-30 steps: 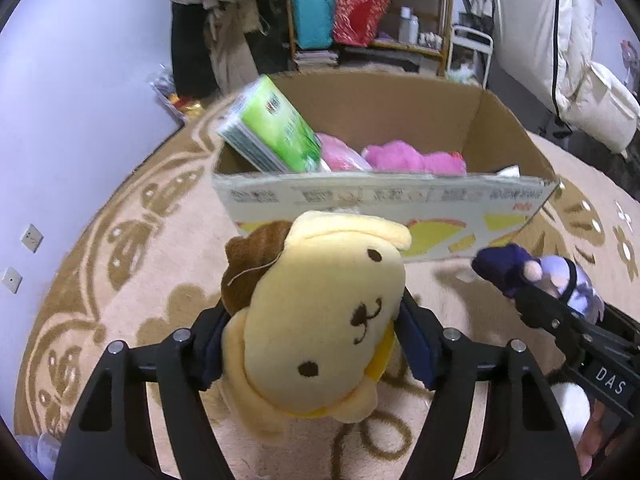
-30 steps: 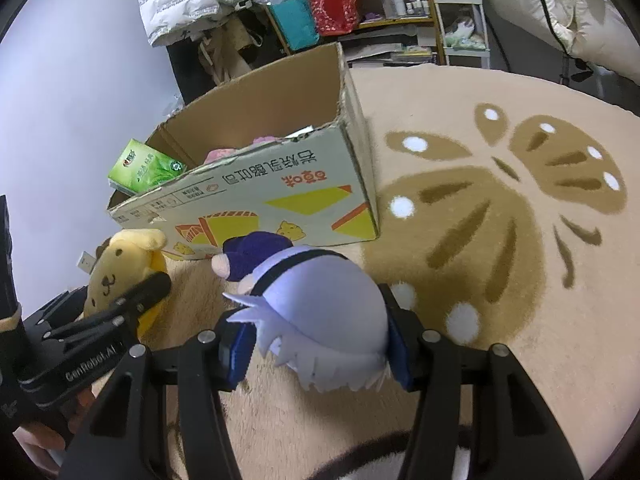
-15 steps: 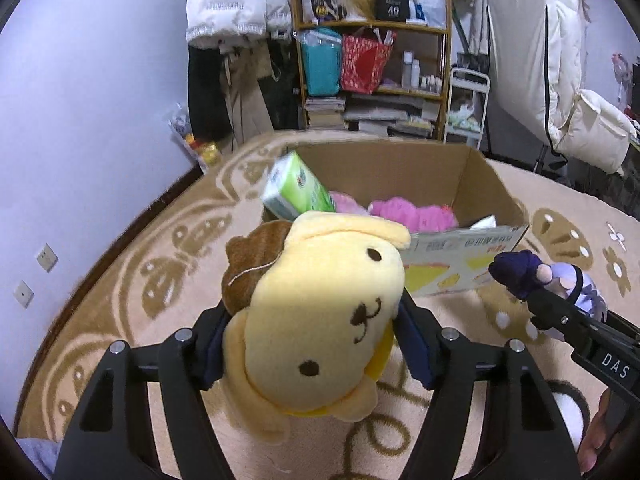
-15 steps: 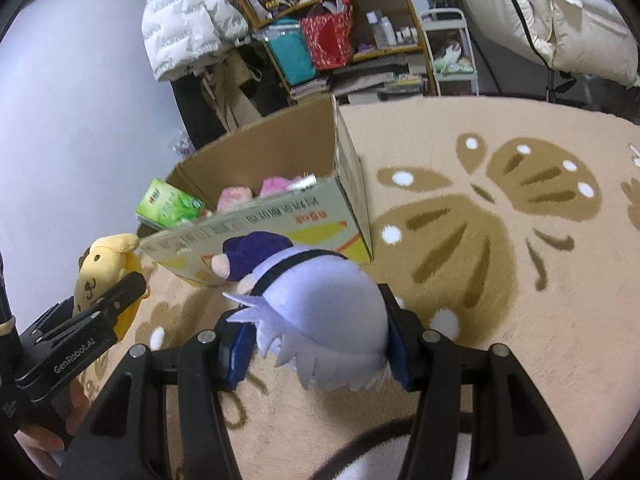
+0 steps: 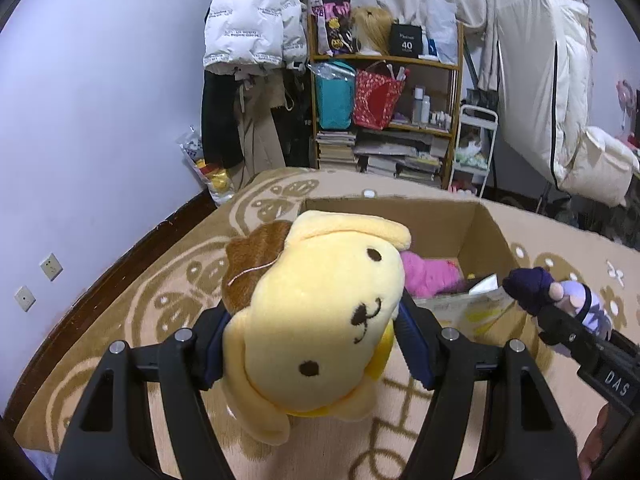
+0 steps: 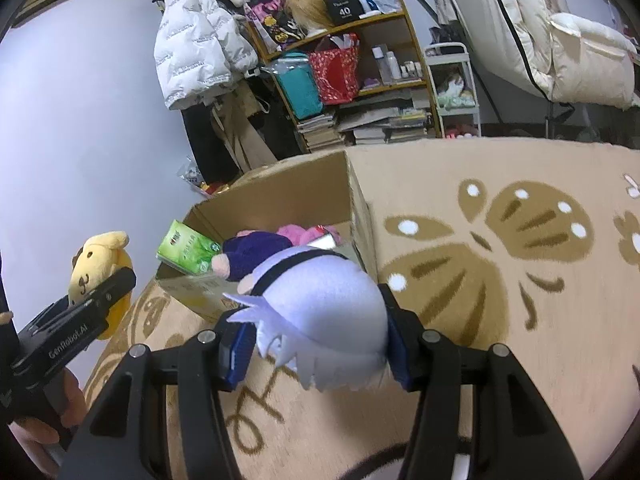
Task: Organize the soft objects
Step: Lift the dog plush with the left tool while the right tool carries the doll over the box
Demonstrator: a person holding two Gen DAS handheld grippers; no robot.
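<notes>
While I look across from the left, my left hand-held gripper (image 5: pixel 310 344) is pinching one yellow dog plush (image 5: pixel 316 320) by the sides of its head, both pads pressed into the fabric, and the toy hangs clear of the rug (image 5: pixel 160 280), near the cardboard box (image 5: pixel 490 232) but not yet over its opening. Further right, the box stands open on the rug with some things already inside: one green packet (image 6: pixel 188 250) leaning in its left corner and pink plush (image 5: pixel 430 274) lying on the bottom; I cannot tell whether that pink mass is one toy or two. On the right, my right hand-held gripper (image 6: pixel 316 346) is clamped on one pale lilac doll (image 6: pixel 320 312) with a dark purple part at its far end, held just in front of the box's near wall. I judge the sorting partly done: the box holds a few items, while these two toys, one in each gripper, have yet to be carried over the rim and let go. I see no other loose soft toys on the visible rug. One box, two grippers, two held toys.
</notes>
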